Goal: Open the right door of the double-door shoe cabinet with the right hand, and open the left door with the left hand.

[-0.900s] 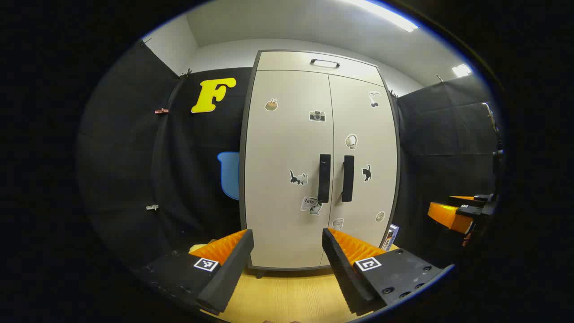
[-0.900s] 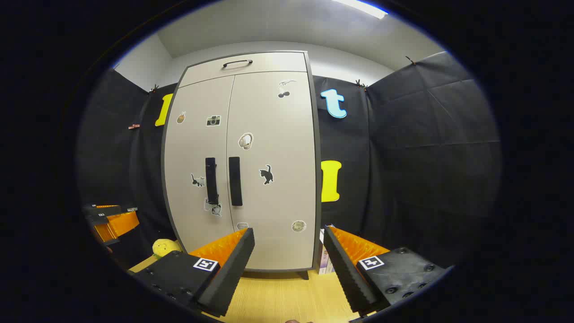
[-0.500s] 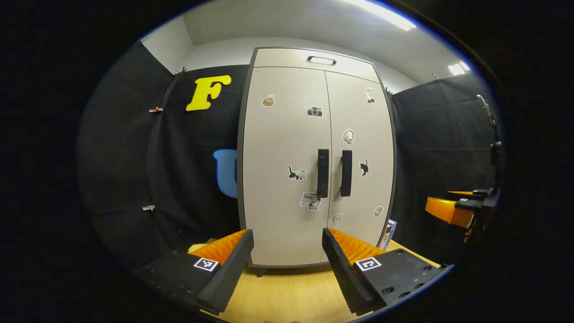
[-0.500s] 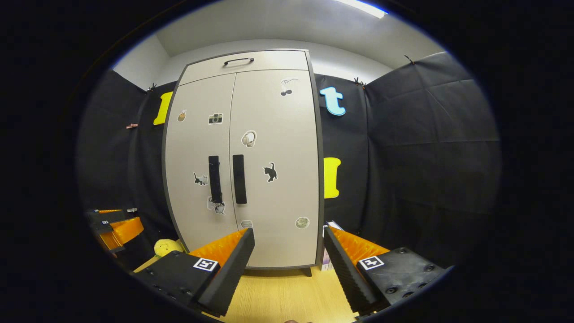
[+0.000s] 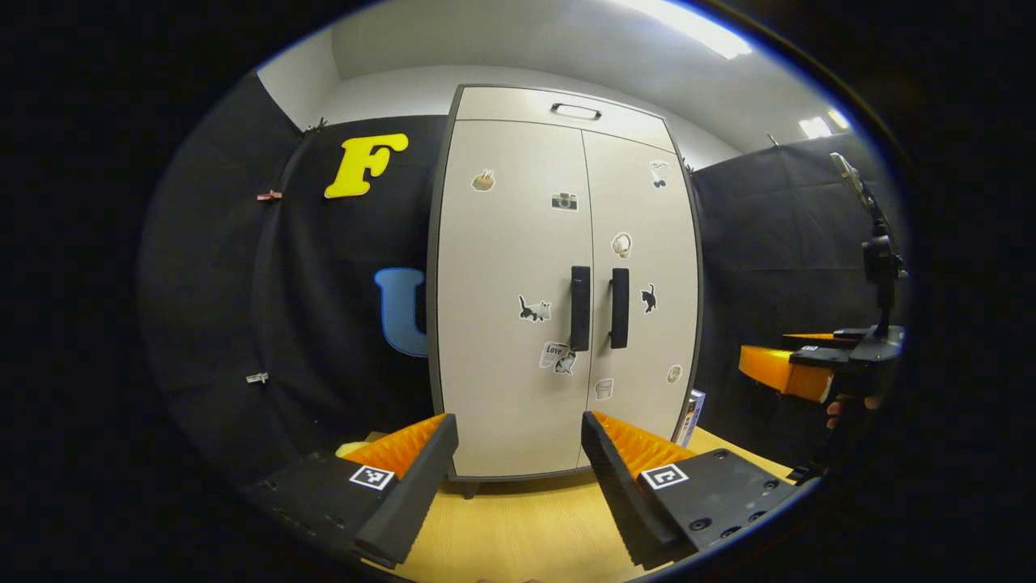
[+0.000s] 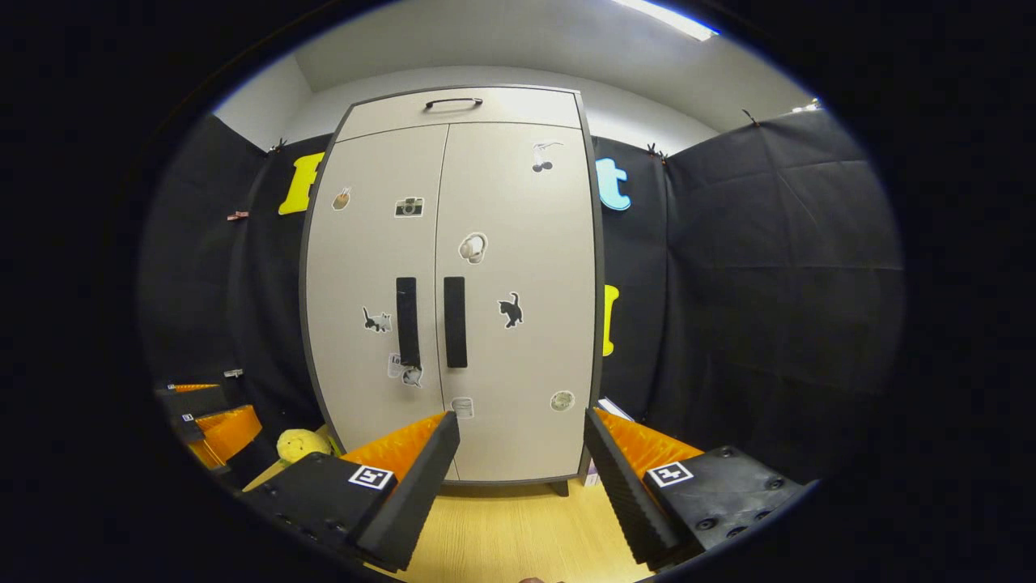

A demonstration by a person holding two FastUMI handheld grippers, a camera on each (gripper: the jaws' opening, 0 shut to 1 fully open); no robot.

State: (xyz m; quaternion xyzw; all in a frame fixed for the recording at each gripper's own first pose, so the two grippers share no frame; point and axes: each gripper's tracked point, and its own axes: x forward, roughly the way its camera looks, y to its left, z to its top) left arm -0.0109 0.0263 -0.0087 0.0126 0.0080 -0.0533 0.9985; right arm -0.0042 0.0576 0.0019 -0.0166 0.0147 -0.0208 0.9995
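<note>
While both doors are sitting closed, cabinet is standing upright on the wood floor ahead | left gripper is gaping wide, holding nothing, well short of left handle | right gripper is likewise spread wide and empty, facing right handle

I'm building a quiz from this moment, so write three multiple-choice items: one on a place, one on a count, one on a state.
1. Where does the yellow plush toy lie?
A. on the cabinet
B. on the floor left of the shoe cabinet
C. between the fingers

2. How many vertical black handles are on the doors?
A. one
B. two
C. four

3. What state are the doors in?
A. both shut
B. right open
C. both open

Answers: 1 B, it shows low at the cabinet's left side; 2 B, left handle and right handle; 3 A, both doors lie flush, only a thin seam.
</note>
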